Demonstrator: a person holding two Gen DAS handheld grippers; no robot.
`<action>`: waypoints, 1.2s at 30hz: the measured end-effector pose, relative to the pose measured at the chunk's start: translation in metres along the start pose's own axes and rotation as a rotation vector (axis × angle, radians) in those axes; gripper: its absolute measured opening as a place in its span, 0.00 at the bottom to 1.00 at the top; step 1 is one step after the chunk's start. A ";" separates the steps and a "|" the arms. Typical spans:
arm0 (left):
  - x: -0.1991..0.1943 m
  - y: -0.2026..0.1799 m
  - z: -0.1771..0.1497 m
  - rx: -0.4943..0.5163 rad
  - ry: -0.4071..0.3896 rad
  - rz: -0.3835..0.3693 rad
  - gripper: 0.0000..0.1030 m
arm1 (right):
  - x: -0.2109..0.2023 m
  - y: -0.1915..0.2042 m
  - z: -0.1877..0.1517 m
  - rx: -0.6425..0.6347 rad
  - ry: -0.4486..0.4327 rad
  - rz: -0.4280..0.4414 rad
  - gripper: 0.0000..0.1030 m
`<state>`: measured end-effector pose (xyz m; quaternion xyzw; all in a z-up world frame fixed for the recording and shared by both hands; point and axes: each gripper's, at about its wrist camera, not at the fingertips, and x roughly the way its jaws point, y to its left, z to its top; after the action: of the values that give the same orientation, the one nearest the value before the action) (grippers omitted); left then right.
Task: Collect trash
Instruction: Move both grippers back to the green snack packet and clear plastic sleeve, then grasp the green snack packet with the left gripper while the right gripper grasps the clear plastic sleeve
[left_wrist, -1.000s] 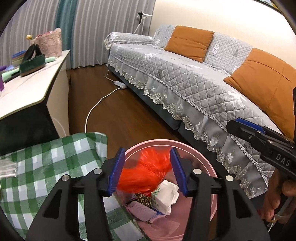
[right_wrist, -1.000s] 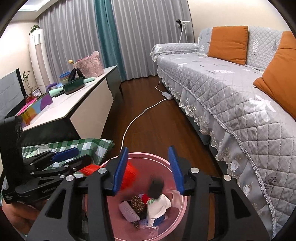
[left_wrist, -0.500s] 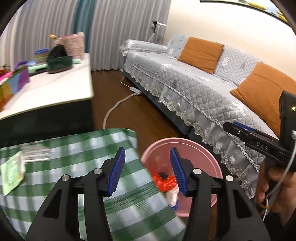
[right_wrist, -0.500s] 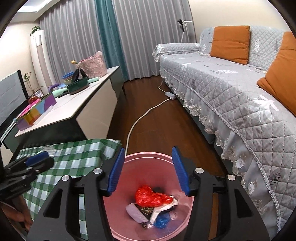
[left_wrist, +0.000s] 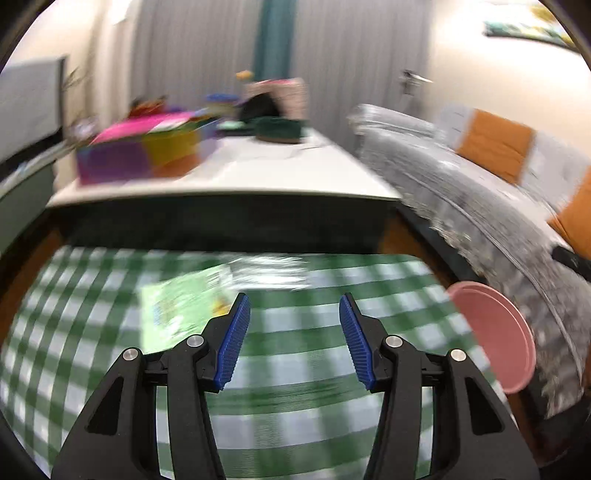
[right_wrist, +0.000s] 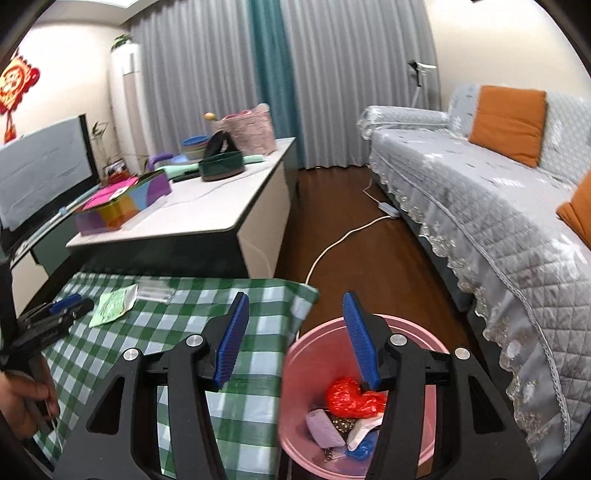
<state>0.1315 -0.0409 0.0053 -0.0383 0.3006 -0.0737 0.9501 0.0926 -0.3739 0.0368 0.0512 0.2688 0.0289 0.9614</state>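
Left gripper (left_wrist: 294, 325) has been swung from over the pink bin (right_wrist: 314, 373) to above the green checked tablecloth (left_wrist: 314, 406); jaws parted midway, nothing between them. Right gripper (right_wrist: 295, 332) was just opened a little further, empty, held over the bin rim. Red bag (right_wrist: 351, 398) is seen inside the bin. Green packet (right_wrist: 112, 304) and clear wrapper (right_wrist: 153, 290) are left on the cloth.

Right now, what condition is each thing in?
Round pink plastic bin: upright, lidless, trash at the bottom.
Crumpled red plastic bag: inside the bin.
Flat pale green wrapper: lying on the checked cloth.
Left gripper: fingers apart, empty.
Right gripper: fingers apart, empty.
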 end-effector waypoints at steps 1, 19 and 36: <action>0.003 0.009 -0.001 -0.018 0.000 0.013 0.49 | 0.002 0.002 -0.001 -0.005 0.003 0.001 0.52; 0.065 0.055 -0.001 -0.115 0.032 0.096 0.48 | 0.042 0.032 0.003 0.015 0.024 0.105 0.41; 0.121 0.057 0.006 -0.123 0.226 0.144 0.34 | 0.084 0.050 -0.014 -0.016 0.140 0.235 0.41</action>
<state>0.2394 -0.0046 -0.0645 -0.0663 0.4116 0.0092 0.9089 0.1560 -0.3163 -0.0124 0.0723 0.3273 0.1471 0.9306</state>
